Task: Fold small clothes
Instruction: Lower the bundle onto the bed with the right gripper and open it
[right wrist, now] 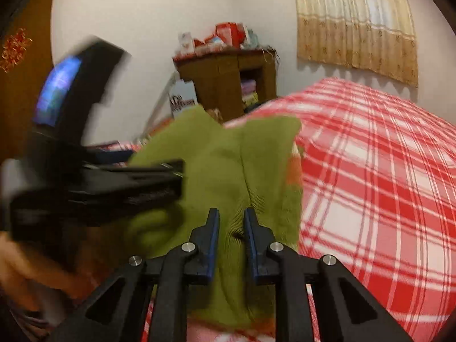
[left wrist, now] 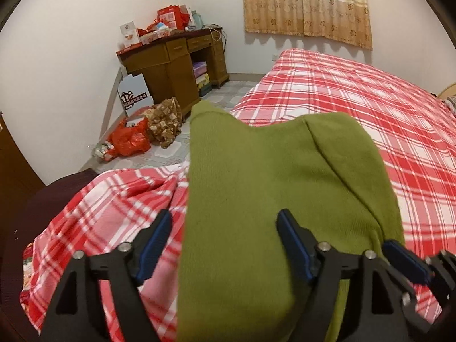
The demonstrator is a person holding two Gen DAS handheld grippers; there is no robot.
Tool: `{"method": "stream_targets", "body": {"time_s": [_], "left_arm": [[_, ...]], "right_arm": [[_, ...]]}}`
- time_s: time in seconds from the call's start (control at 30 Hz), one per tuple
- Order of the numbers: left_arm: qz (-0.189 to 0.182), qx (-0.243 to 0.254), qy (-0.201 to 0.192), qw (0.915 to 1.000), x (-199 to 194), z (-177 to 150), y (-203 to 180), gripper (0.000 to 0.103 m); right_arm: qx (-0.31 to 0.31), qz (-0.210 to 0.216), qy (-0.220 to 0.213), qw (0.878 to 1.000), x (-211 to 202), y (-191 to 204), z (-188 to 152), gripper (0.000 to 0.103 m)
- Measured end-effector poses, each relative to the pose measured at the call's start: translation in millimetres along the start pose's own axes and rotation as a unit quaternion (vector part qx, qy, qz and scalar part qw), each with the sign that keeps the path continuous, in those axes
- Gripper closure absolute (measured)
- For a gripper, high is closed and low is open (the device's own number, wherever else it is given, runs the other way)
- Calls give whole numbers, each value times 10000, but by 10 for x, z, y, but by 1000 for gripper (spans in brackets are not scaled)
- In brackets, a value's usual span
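The green garment (left wrist: 256, 185) lies part-folded near the bed's (left wrist: 384, 119) foot edge. The left claw (left wrist: 225, 245) stands spread astride its left edge; the right claw (right wrist: 231, 239) pinches bunched cloth. Next, probably, lifting that pinch across to finish the fold.

Garment (left wrist: 256, 199) on bed (left wrist: 370, 108), desk (left wrist: 176, 62) behind on left, curtain (left wrist: 307, 2) above bed.

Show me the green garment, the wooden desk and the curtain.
green garment (left wrist: 256, 185): left wrist view, middle of the cloth.
wooden desk (left wrist: 173, 65): left wrist view, front panel.
curtain (left wrist: 307, 2): left wrist view, patterned middle.
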State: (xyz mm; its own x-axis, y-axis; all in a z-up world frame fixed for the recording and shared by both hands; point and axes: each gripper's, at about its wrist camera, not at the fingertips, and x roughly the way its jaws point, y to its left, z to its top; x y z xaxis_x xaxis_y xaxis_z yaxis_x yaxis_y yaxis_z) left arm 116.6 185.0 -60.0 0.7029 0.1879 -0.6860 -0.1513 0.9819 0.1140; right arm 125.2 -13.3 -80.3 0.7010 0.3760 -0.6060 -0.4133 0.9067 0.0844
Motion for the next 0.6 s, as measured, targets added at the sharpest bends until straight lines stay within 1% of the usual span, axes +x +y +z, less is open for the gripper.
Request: {"method": "stream_targets", "body": {"time_s": [0.1, 0.2, 0.3, 0.4, 0.47, 0.53, 0.6], "left_arm": [[17, 37, -38, 10000, -49, -71, -14, 22], [85, 65, -69, 9999, -57, -138, -51, 22], [28, -22, -34, 10000, 1, -181, -50, 22], [-185, -335, 162, 9991, 45, -174, 32, 21], [-362, -622, 405, 9966, -12, -167, 123, 21], [-352, -593, 469, 9965, -109, -205, 114, 22], [-329, -358, 411, 9980, -246, -309, 47, 22]], "right_arm": [[30, -65, 94, 9999, -17, -20, -65, 89], [136, -63, 181, 9997, 36, -50, -48, 89], [129, -118, 245, 9995, 106, -29, -42, 89], [163, -159, 300, 9993, 126, 0, -26, 89], [178, -195, 322, 9991, 178, -17, 9, 89], [210, -206, 339, 9990, 158, 2, 1, 89], [223, -252, 387, 9987, 109, 25, -17, 89]]}}
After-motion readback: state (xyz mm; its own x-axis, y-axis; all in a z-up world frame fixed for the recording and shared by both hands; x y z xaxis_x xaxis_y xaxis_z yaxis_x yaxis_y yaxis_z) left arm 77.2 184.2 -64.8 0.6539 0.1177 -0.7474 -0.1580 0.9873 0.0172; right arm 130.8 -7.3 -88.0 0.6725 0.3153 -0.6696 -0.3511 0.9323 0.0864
